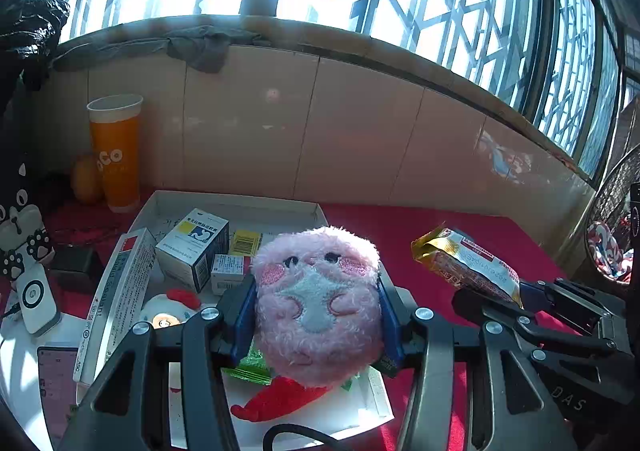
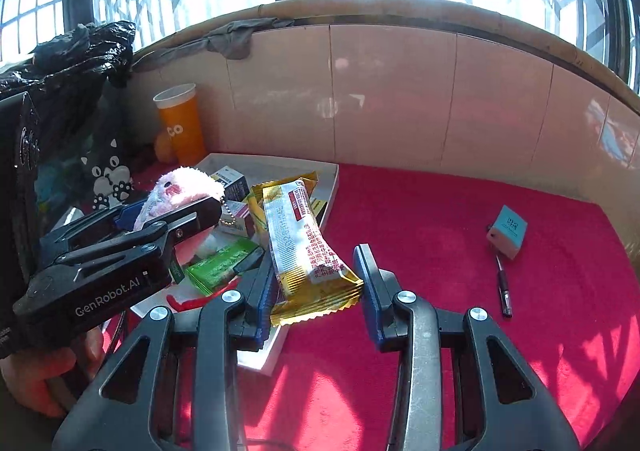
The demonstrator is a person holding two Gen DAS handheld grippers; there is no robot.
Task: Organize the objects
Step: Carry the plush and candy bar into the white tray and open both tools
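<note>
While the left tool (image 1: 318,311) clamps a fluffy pink round plush toy (image 1: 318,303) over the white shallow cardboard tray (image 1: 236,203) — the right tool (image 2: 316,283), jaws apart, loosely cradles a yellow-and-white foil snack packet (image 2: 304,239) at the tray's four o'clock edge.

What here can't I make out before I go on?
- Right gripper: whether it pinches the snack packet; a gap shows at the right finger.
- Tray floor under the pink plush toy: left wrist view, hidden by toy and left gripper.
- Medicine box print: too small.
</note>
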